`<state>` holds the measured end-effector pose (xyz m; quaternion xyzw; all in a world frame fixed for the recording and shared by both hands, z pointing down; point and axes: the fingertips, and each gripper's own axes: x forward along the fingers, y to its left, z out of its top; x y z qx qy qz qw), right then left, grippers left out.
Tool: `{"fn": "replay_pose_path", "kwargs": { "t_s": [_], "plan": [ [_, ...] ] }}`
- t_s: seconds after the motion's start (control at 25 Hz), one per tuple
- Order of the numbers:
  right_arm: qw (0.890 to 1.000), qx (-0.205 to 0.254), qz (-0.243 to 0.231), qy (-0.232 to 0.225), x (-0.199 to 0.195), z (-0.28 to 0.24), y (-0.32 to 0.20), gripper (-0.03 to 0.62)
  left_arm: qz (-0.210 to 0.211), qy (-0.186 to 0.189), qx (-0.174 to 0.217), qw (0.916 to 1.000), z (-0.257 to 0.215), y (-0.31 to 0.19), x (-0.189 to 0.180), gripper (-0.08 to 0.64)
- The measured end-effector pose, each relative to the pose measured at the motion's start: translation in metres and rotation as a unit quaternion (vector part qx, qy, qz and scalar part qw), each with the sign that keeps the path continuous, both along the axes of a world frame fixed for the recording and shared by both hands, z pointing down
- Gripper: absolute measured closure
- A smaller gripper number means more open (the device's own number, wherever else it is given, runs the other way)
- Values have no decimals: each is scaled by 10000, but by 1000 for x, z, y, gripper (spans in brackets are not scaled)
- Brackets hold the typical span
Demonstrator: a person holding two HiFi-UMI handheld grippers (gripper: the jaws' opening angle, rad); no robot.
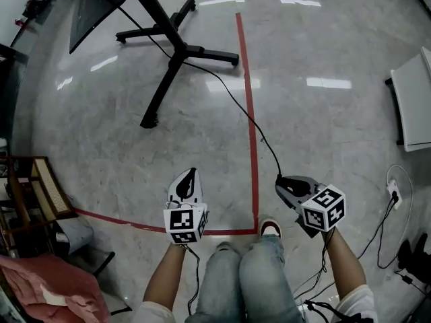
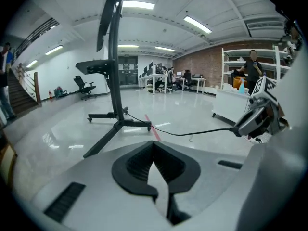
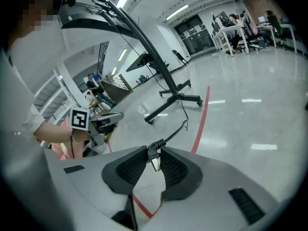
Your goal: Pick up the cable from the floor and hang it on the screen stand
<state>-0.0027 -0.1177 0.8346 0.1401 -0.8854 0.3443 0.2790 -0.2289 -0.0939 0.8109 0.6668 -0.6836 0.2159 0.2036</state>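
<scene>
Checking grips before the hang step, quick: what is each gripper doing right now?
Left gripper: closed, holding nothing.
Right gripper: closed on the cable, at its plug end.

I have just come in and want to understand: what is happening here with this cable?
A person holds a gripper in each hand. The right gripper is shut on the plug of a black cable, which leads to the base of the screen stand. The left gripper is shut and empty. The cable is not yet hung.

Red floor tape [image 1: 254,180], a white table [image 1: 414,106] at right, pink cloth [image 1: 40,284] lower left
</scene>
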Motion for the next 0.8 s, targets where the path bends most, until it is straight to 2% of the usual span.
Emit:
{"fn": "replay_pose_path", "kwargs": {
  "t_s": [0.12, 0.28, 0.36, 0.44, 0.52, 0.6, 0.68, 0.8],
  "plan": [
    [9993, -152, 3, -338, 24, -62, 9, 491, 329, -151, -143, 9992, -27, -13, 22, 548],
    [9962, -351, 36, -792, 58, -138, 18, 491, 709, -390, -394, 9959, -47, -33, 49, 471],
    [9963, -326, 36, -791, 76, -167, 19, 491, 979, -645, -464, 9920, -54, -47, 63, 445],
    [9977, -215, 3, -643, 91, -189, 16, 491, 1388, -1111, -514, 9827, -59, -66, 80, 430],
    [9989, -80, -96, -447, 106, -205, 17, 491, 1952, -1718, -618, 9636, -60, -87, 101, 426],
    [9993, 7, -243, -282, 118, -214, 24, 491, 2559, -2299, -758, 9359, -53, -106, 122, 426],
    [9992, 34, -345, -191, 128, -218, 32, 491, 3144, -2772, -884, 9036, -43, -126, 142, 425],
    [9991, 19, -362, -219, 143, -221, 35, 491, 3897, -3367, -1055, 8506, -23, -156, 168, 407]
  ]
}}
